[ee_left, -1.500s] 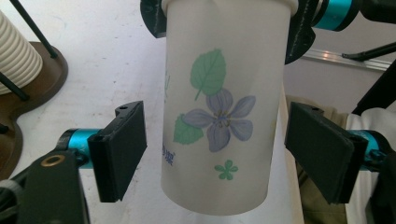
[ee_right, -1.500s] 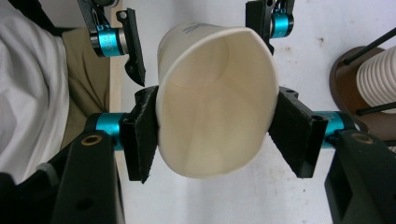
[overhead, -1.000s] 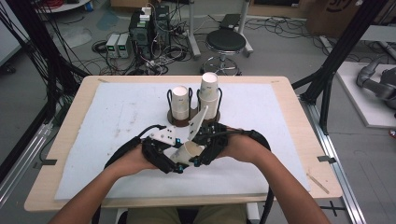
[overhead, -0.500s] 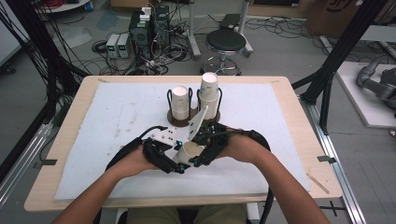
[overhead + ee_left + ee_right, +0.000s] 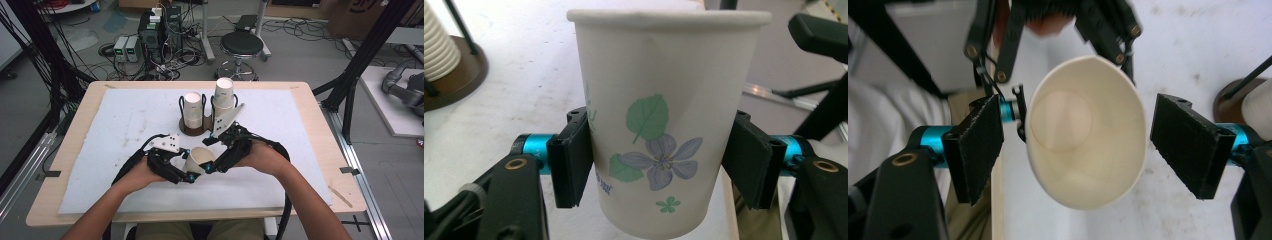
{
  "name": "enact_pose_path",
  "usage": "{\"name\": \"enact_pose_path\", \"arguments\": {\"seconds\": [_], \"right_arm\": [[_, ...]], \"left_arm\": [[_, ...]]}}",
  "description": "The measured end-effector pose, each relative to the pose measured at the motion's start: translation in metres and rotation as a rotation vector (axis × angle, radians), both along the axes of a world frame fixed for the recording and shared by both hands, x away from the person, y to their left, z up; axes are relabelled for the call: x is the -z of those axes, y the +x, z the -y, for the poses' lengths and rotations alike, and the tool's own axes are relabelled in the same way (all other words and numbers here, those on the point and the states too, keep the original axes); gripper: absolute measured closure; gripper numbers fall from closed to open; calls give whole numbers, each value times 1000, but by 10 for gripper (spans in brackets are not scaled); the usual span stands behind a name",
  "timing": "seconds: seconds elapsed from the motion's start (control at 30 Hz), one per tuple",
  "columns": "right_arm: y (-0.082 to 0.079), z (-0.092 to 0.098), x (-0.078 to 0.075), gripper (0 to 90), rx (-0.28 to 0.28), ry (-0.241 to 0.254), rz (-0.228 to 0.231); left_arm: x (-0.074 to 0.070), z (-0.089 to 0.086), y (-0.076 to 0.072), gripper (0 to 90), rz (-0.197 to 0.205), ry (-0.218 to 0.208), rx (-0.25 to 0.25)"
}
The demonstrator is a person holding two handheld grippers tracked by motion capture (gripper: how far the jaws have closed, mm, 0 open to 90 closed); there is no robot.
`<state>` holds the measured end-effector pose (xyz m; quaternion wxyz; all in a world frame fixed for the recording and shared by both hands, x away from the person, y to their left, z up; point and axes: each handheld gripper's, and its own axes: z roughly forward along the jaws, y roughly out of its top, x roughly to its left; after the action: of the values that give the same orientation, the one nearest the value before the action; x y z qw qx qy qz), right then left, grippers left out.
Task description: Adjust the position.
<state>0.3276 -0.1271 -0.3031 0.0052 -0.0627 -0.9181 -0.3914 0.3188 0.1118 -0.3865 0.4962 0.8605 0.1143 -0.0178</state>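
Note:
A white paper cup (image 5: 659, 125) with a leaf-and-flower print is held just above the white mat. My left gripper (image 5: 659, 165) is shut on its sides; its jaws have just been opening a little, and both pads (image 5: 571, 162) still touch the cup. My right gripper (image 5: 1088, 145) faces the cup's open mouth (image 5: 1083, 135). Its jaws have just been opening and now stand apart from the rim on both sides. In the high view the cup (image 5: 200, 157) lies between the left gripper (image 5: 189, 164) and the right gripper (image 5: 210, 156).
A brown wire cup holder (image 5: 195, 129) stands just beyond the hands, with a short cup stack (image 5: 192, 111) and a taller one (image 5: 224, 99). The white mat (image 5: 100, 145) covers most of the wooden table (image 5: 65, 150). Cables trail from both grippers.
The right gripper's jaws have spread off the cup. The cup's mouth now shows between the two grippers. Neither hand has shifted.

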Motion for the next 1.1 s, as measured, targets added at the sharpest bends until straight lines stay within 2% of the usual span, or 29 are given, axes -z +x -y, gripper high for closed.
{"name": "enact_pose_path", "arguments": {"seconds": [0.03,0.13,0.27,0.5,0.6,0.8,0.93,1.1], "right_arm": [[0,4,0,214,10,23,0],[0,16,3,214,62,81,8],[-1,38,11,213,137,155,17],[-4,87,38,213,347,248,77],[-6,107,52,213,438,294,78],[-11,130,74,213,565,291,110],[-14,137,84,213,613,279,144],[-17,147,95,213,671,277,163]], "left_arm": [[4,-3,0,323,-5,-20,-17],[10,-9,0,319,-8,-41,-46],[18,-21,0,319,9,-89,-111],[25,-47,0,318,75,-161,-245],[26,-56,0,318,100,-196,-292],[25,-68,0,317,140,-269,-355],[25,-77,-1,313,164,-302,-398],[27,-92,-2,313,179,-344,-470]]}}
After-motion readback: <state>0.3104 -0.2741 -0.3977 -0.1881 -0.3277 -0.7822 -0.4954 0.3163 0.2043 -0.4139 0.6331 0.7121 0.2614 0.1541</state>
